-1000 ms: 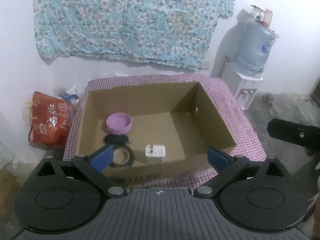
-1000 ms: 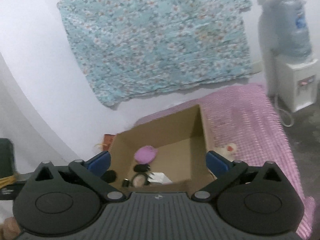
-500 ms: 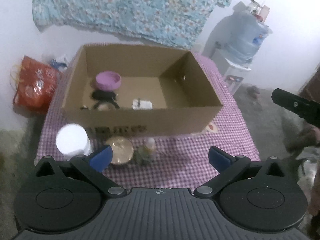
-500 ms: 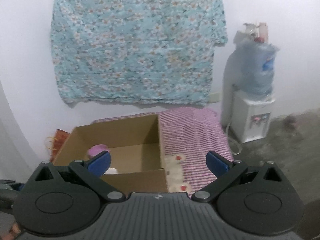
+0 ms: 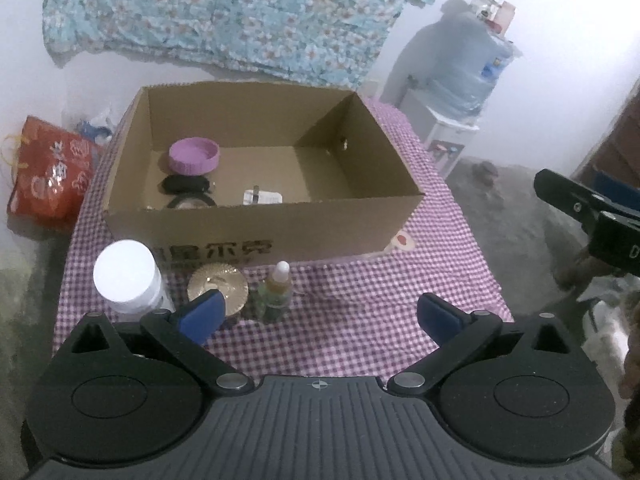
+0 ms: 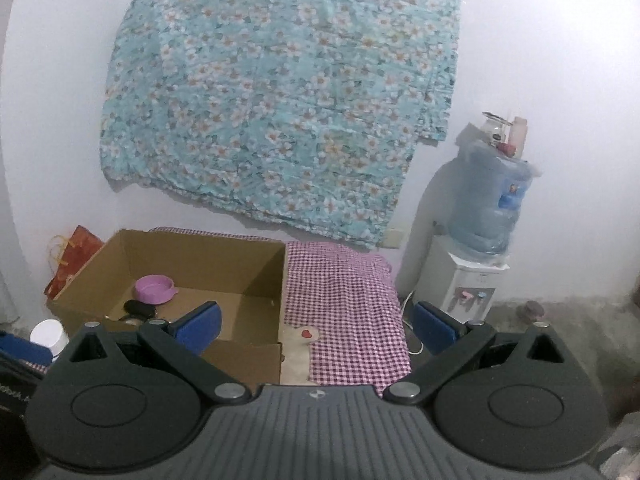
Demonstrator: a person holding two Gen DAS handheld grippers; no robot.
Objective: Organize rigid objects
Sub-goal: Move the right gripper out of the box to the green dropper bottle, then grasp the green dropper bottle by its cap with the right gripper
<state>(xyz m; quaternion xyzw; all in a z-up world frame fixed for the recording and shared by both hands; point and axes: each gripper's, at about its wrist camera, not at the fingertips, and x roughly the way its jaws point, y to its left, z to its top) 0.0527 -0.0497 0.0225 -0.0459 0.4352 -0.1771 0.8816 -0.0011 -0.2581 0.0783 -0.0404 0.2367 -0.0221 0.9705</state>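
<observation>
An open cardboard box [image 5: 260, 226] stands on the purple checked tablecloth [image 5: 380, 292]. Inside lie a purple lid [image 5: 194, 155], a black key fob [image 5: 185, 185], a tape roll [image 5: 190, 202] and a white charger [image 5: 262, 197]. In front of the box stand a white-capped jar [image 5: 126, 276], a gold lid [image 5: 218, 289] and a small dropper bottle [image 5: 276, 290]. My left gripper [image 5: 320, 316] is open and empty, above the table's near edge, behind these three. My right gripper [image 6: 316, 326] is open and empty, off the box's right front corner [image 6: 240, 356]; the purple lid [image 6: 154, 289] shows there too.
A water dispenser [image 6: 476, 264] stands right of the table. A red bag [image 5: 44, 172] sits on the floor at the left. A floral cloth [image 6: 280, 100] hangs on the wall. A cream heart-patch item [image 6: 298, 340] lies beside the box. The right gripper's body [image 5: 592, 216] shows at the left view's edge.
My left gripper has pulled back from over the box, bringing the jar, gold lid and dropper bottle into view. My right gripper has swung right and back from the box.
</observation>
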